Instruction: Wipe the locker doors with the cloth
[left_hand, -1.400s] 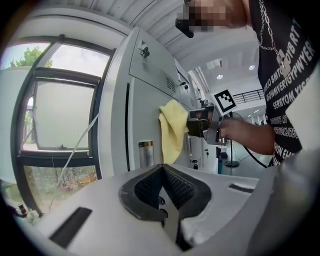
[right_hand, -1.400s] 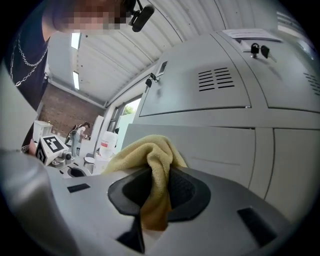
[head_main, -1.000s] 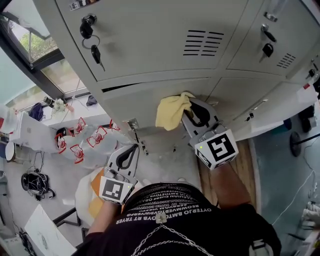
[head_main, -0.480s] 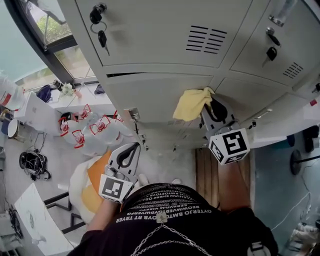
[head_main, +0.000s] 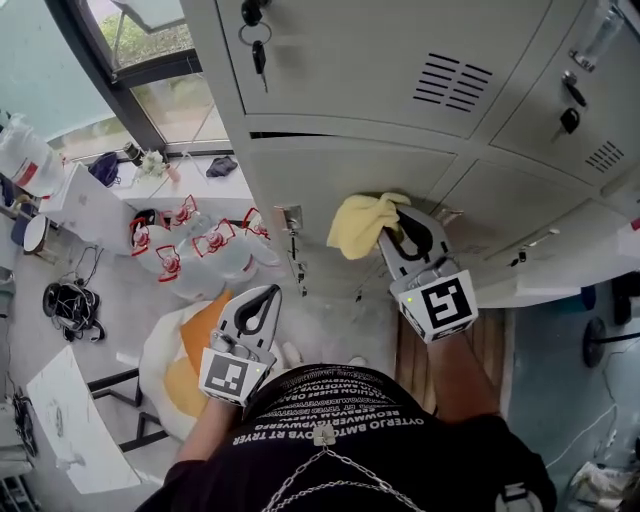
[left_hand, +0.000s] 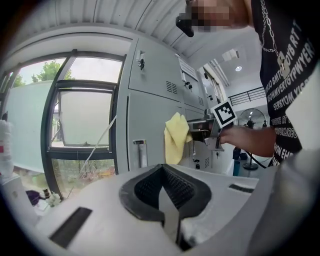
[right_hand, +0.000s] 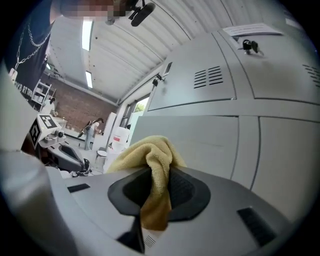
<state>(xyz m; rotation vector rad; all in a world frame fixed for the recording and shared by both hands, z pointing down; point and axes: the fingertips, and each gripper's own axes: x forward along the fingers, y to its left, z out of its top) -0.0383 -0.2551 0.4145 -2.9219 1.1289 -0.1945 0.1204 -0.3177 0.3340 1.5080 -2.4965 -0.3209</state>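
Observation:
A yellow cloth (head_main: 362, 224) is pinched in my right gripper (head_main: 398, 222) and pressed against a grey lower locker door (head_main: 330, 180). In the right gripper view the cloth (right_hand: 150, 165) bunches between the jaws, with the locker door (right_hand: 200, 145) just beyond. My left gripper (head_main: 266, 296) hangs low by my waist, shut and holding nothing, away from the lockers. The left gripper view shows its jaws closed together, the cloth (left_hand: 175, 137) and the right gripper (left_hand: 212, 131) ahead at the locker door (left_hand: 145, 125).
Upper locker doors carry keys (head_main: 258, 55) and vents (head_main: 455, 82). A latch (head_main: 292, 222) sticks out of the lower door's left edge. A window (head_main: 160, 60) is to the left, with bottled water packs (head_main: 195, 255) and bags on the floor below.
The right gripper with the cloth swung right along the lower door and then back left and a little down. The head view shifted left. The left gripper stayed put.

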